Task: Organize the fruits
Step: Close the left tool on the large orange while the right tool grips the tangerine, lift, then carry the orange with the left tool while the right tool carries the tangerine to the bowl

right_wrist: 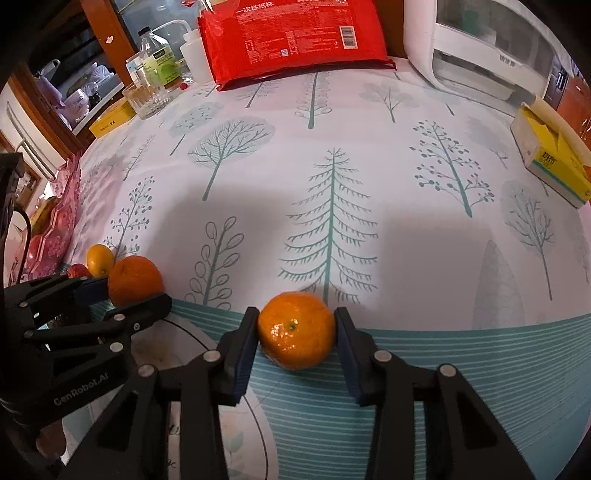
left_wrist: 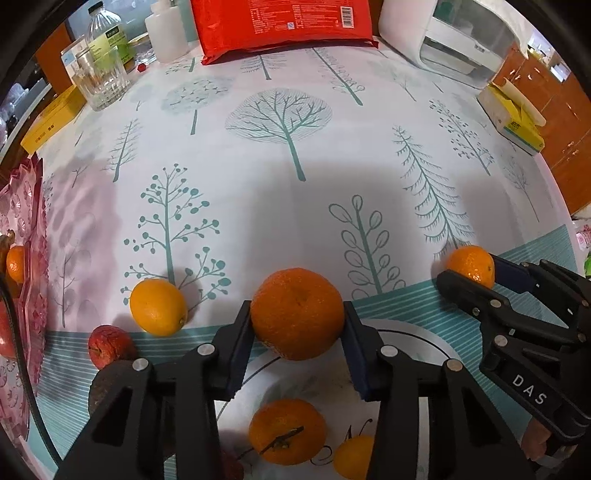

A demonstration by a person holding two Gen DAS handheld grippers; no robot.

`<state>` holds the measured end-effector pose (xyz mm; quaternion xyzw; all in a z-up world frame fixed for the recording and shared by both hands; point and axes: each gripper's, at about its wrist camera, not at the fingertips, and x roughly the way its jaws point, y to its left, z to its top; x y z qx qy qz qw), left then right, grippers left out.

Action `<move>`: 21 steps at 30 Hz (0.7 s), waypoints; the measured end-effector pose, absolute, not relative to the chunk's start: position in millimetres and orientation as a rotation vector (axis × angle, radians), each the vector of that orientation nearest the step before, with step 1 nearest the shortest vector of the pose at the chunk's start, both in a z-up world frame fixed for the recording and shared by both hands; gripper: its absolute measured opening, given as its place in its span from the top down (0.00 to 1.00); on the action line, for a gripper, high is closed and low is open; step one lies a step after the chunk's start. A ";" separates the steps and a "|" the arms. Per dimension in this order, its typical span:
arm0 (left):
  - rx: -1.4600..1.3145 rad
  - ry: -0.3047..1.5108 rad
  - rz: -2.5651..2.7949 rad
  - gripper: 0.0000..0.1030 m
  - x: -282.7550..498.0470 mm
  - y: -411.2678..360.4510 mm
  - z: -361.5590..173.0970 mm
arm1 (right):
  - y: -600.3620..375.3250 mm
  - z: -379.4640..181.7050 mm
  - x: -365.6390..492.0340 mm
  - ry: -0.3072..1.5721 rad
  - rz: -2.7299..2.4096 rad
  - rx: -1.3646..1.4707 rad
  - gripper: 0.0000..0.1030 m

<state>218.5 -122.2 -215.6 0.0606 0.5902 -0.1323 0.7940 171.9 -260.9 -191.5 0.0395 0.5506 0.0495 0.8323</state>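
Note:
A large orange (left_wrist: pixel 297 314) rests on the tree-print tablecloth, and my left gripper (left_wrist: pixel 297 325) is shut on it, with both blue pads against its sides. To its right, a smaller mandarin (right_wrist: pixel 295 330) sits on the teal striped band with my right gripper (right_wrist: pixel 295 323) shut on it. The left wrist view also shows the right gripper (left_wrist: pixel 469 271) on that mandarin (left_wrist: pixel 471 266). Loose fruit lies near the left gripper: a yellow-orange citrus (left_wrist: pixel 158 306), a wrinkled red fruit (left_wrist: pixel 110 347), a stemmed mandarin (left_wrist: pixel 287 432) and a small yellow citrus (left_wrist: pixel 352 456).
A pink patterned tray (left_wrist: pixel 33 236) at the left edge holds an orange (left_wrist: pixel 15 264). At the back stand a red package (left_wrist: pixel 284 26), a glass tumbler (left_wrist: pixel 99 81), bottles (left_wrist: pixel 107 33) and a white appliance (left_wrist: pixel 461 40). A yellow tissue box (left_wrist: pixel 517 122) sits far right.

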 end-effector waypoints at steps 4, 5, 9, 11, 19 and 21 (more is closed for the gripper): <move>0.117 1.269 -0.300 0.58 213.5 -122.9 -213.2 | -258.3 -190.5 168.2 1.166 0.105 0.070 0.60; 0.117 1.265 -0.302 0.58 211.5 -123.2 -211.6 | -258.1 -190.3 167.1 1.169 0.105 0.071 0.60; 0.121 1.241 -0.313 0.59 203.6 -124.0 -199.4 | -256.8 -187.1 161.0 1.174 0.107 0.085 0.60; 0.115 1.229 -0.319 0.59 199.6 -123.3 -191.8 | -255.2 -183.4 156.4 1.172 0.109 0.088 0.60; 0.100 1.183 -0.340 0.59 174.7 -116.2 -155.9 | -244.9 -158.5 133.3 1.150 0.132 0.106 0.60; 0.099 1.172 -0.346 0.59 165.5 -112.3 -146.3 | -242.1 -150.3 125.5 1.144 0.137 0.111 0.60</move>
